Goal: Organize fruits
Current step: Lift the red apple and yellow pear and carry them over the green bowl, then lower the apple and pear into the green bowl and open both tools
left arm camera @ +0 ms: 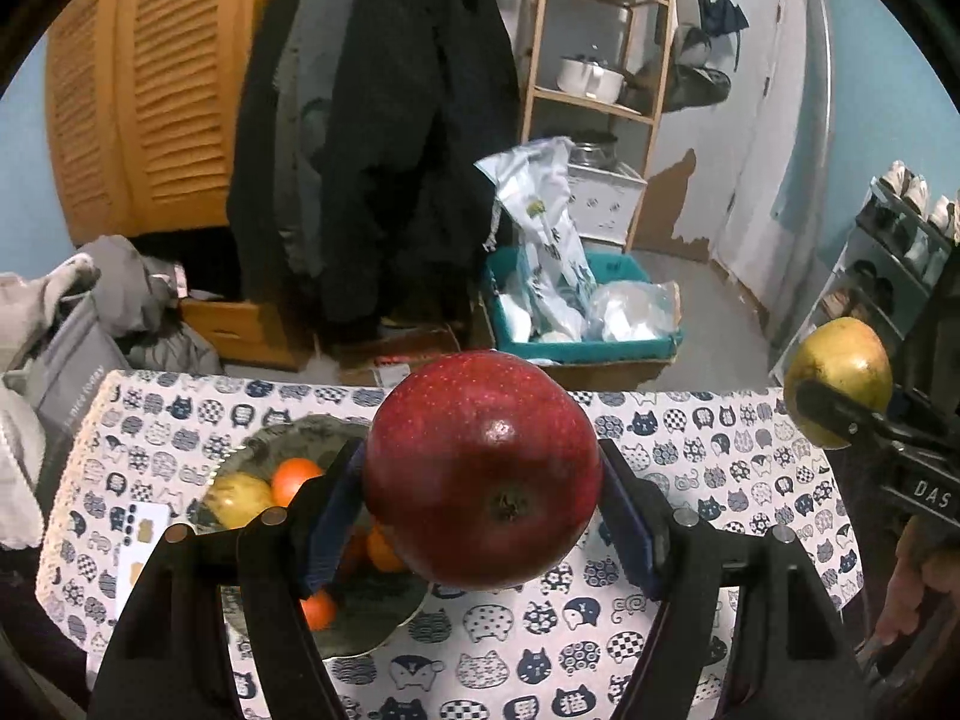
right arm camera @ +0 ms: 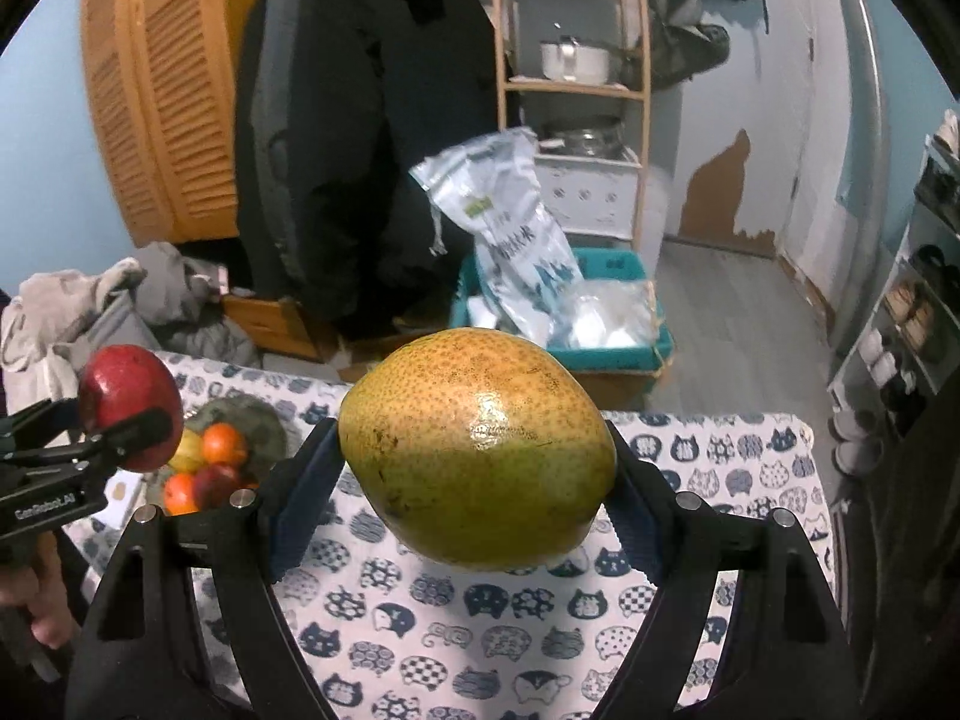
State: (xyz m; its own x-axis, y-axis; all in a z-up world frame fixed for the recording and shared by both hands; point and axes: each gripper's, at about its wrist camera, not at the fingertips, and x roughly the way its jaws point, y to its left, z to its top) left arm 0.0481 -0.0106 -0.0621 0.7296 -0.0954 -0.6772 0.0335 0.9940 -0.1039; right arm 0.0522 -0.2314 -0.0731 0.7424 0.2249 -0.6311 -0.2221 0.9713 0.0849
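Observation:
My left gripper (left arm camera: 483, 501) is shut on a dark red apple (left arm camera: 480, 468), held up above the table with its blue pads pressed on both sides. Below and left of it sits a grey bowl (left arm camera: 312, 438) holding oranges (left arm camera: 295, 479) and a yellow fruit (left arm camera: 240, 501). My right gripper (right arm camera: 474, 480) is shut on a yellow-green pear (right arm camera: 477, 447), also lifted over the cloth. In the right wrist view the left gripper (right arm camera: 129, 429) shows at the left with the apple (right arm camera: 129, 399), and the bowl (right arm camera: 252, 414) lies behind it. The pear (left arm camera: 840, 381) appears at the left wrist view's right edge.
The table wears a white cloth with blue cat faces (right arm camera: 480, 606). A white card (left arm camera: 141, 546) lies left of the bowl. Beyond the far edge stand a teal crate of bags (left arm camera: 576, 312), a hanging black coat (left arm camera: 372, 138), a wooden shelf (left arm camera: 600, 90) and piled clothes (left arm camera: 90, 312).

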